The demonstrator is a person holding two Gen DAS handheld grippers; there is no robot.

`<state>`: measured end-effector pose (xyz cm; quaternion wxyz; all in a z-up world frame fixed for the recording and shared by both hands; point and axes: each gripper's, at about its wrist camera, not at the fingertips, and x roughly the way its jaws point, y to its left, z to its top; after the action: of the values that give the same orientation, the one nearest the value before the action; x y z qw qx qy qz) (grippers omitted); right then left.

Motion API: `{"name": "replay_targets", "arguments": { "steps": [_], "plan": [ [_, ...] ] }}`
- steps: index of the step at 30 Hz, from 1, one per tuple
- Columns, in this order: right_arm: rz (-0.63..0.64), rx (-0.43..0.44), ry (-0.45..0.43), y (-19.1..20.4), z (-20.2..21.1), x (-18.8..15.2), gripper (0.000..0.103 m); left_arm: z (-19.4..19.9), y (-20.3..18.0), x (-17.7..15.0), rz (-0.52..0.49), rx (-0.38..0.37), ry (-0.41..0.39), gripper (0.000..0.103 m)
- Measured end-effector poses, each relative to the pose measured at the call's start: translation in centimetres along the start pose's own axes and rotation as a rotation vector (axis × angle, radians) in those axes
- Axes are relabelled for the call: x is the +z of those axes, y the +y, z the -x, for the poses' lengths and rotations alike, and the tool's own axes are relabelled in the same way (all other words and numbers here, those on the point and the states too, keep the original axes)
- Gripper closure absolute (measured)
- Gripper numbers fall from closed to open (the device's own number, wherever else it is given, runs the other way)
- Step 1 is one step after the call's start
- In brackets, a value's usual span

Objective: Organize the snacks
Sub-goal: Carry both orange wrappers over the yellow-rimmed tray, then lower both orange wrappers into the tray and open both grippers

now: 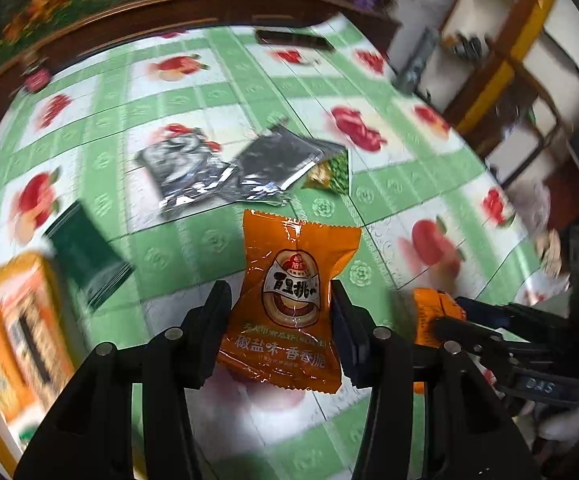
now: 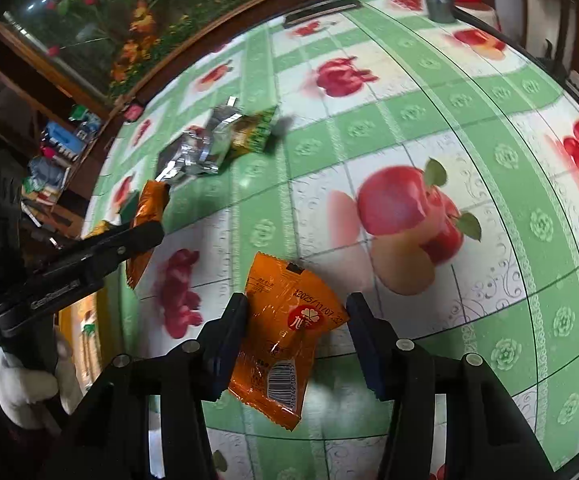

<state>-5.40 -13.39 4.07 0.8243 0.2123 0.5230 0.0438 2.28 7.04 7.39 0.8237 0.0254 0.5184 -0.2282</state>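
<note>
Left gripper (image 1: 281,304) is clamping an orange snack packet (image 1: 289,300), held upright over the fruit-print tablecloth (image 1: 193,240). Right gripper (image 2: 297,320): second orange packet (image 2: 285,340) is sitting between the fingers, touching only the left one, so jaws parted. Silver packets (image 1: 217,168) are lying at 12 o'clock.

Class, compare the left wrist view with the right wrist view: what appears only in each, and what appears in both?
Only the left wrist view shows the yellow box and the dark green packet.

Only the right wrist view shows the barcode side of the right tongs' orange packet.

Both show the left tongs' orange snack packet, the silver packets, the green packet and the fruit-print tablecloth.
</note>
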Motion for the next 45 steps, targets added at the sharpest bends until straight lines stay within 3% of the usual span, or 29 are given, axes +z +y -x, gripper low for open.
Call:
{"name": "replay_targets", "arguments": {
  "steps": [7,13,20,26,33,45],
  "plan": [
    [0.111,0.088,0.007,3.9,0.6,1.0,0.051,6.2,4.3,-3.6,0.194,0.045,-0.099,0.056],
    [0.256,0.165,0.059,9.9,-0.6,0.3,0.051,11.3,9.3,-9.1,0.372,0.14,-0.16,0.056],
    [0.418,0.248,0.133,17.4,-2.4,-1.9,0.051,14.3,13.9,-15.7,0.552,0.239,-0.152,0.056],
    [0.506,0.29,0.209,22.5,-4.9,-3.5,0.051,13.7,15.0,-18.9,0.613,0.246,-0.11,0.055],
    [0.587,0.281,0.257,27.2,-7.4,-4.8,0.051,13.3,17.1,-19.7,0.645,0.229,-0.091,0.055],
    [0.553,0.254,0.302,30.2,-11.3,-4.9,0.047,15.7,22.2,-18.1,0.681,0.167,-0.189,0.049]
  ]
}}
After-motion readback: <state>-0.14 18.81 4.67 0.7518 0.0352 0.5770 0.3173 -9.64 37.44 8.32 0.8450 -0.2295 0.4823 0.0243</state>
